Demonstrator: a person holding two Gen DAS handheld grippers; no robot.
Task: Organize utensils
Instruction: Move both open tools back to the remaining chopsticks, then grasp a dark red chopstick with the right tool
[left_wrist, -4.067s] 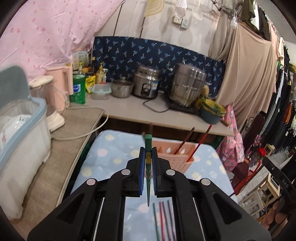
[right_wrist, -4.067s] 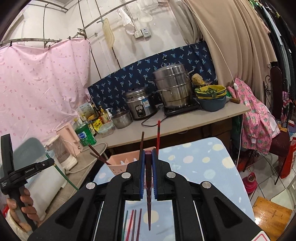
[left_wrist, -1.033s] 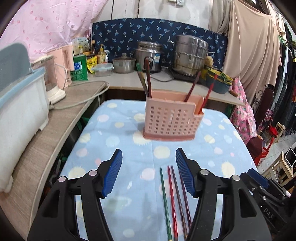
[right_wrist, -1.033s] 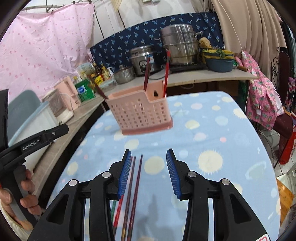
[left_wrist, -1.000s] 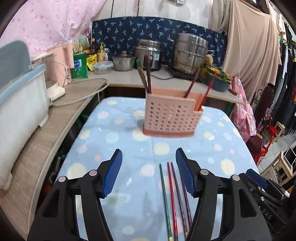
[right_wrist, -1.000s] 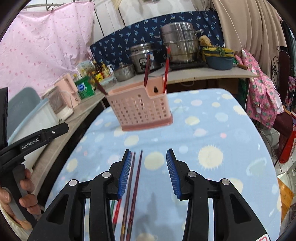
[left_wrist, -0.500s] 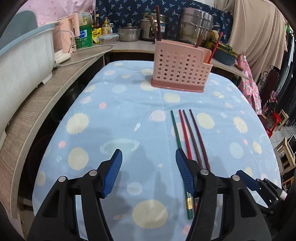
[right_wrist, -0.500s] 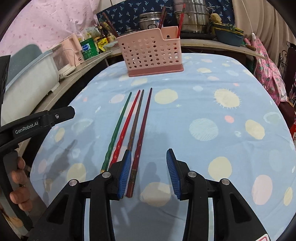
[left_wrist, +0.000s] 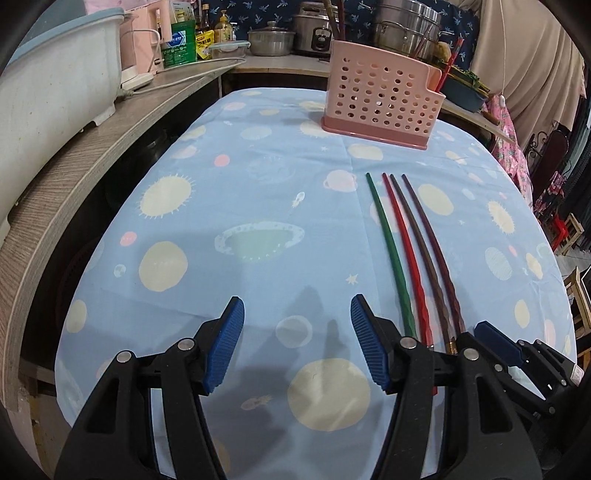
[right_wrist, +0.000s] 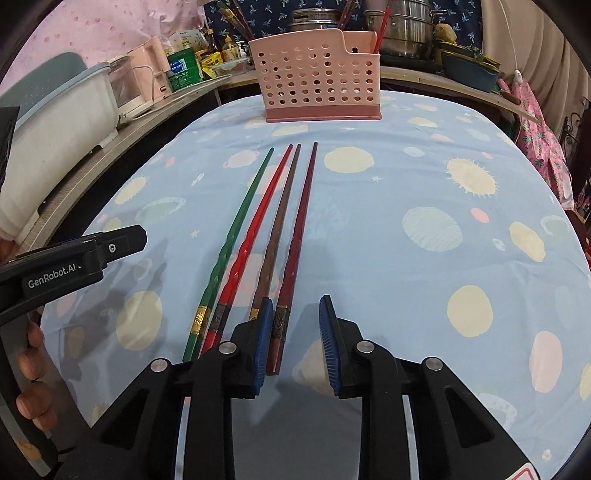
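Both grippers lowered toward bench | right gripper (right_wrist: 295, 341) closing around maroon chopstick (right_wrist: 295, 240), pads apart | left gripper (left_wrist: 297, 345) apart, empty, chopstick at 2 o'clock

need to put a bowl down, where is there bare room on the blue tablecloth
Bare cloth lies left of the green chopstick, toward the wooden counter, and right of the dark red chopstick, out to the table's right edge. It is crowded at the four chopsticks and the pink holder.

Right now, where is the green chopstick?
In the right wrist view the green chopstick lies flat on the tablecloth, leftmost in a row of four, beside the red chopstick, its tip toward the pink basket.
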